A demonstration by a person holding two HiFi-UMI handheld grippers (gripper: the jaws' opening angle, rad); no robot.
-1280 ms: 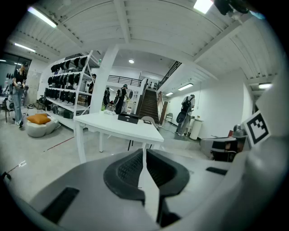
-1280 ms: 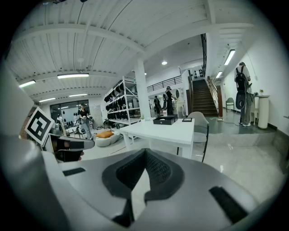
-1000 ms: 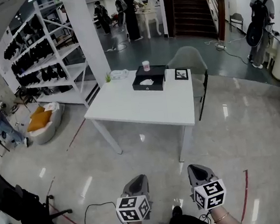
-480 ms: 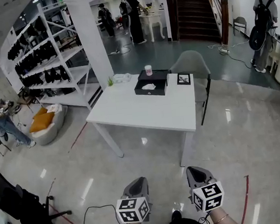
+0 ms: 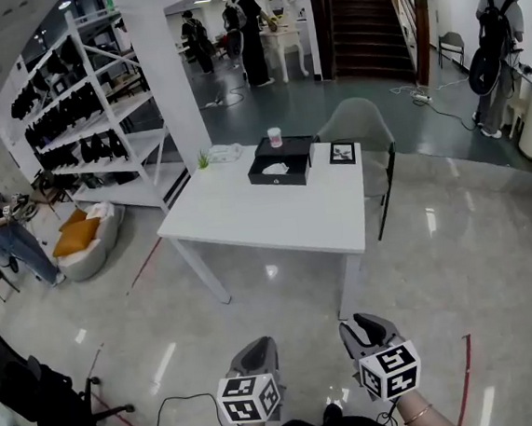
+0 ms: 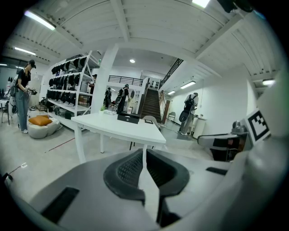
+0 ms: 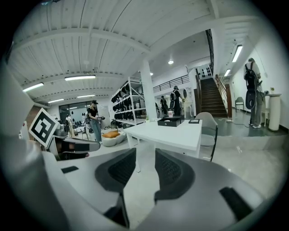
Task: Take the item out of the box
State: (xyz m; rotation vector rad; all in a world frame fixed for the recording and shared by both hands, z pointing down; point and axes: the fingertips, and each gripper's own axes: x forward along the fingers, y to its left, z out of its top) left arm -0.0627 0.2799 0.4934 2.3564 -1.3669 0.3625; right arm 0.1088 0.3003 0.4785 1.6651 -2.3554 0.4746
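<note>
Black box (image 5: 281, 162) stands at the far edge of the white desk (image 5: 266, 217), beside a cup (image 5: 275, 137) and a small frame (image 5: 341, 153). A pale item (image 5: 277, 168) shows inside the box, too small to identify. Both grippers are held low over the floor (image 5: 420, 258), well apart from the desk and pointing toward it. Left gripper (image 5: 257, 346): jaws clenched, pads meeting, nothing between them. Right gripper (image 5: 364, 323): jaws released, having just been opening, with a clear gap and nothing between them. Step in hand, as judged: approach; the extraction has not begun. The next move likely calls for closing the distance to the desk, raising the right gripper above the box rim, and bringing its parted jaws down around the item. The left gripper probably serves to steady the box, for which its jaws must first part.
</note>
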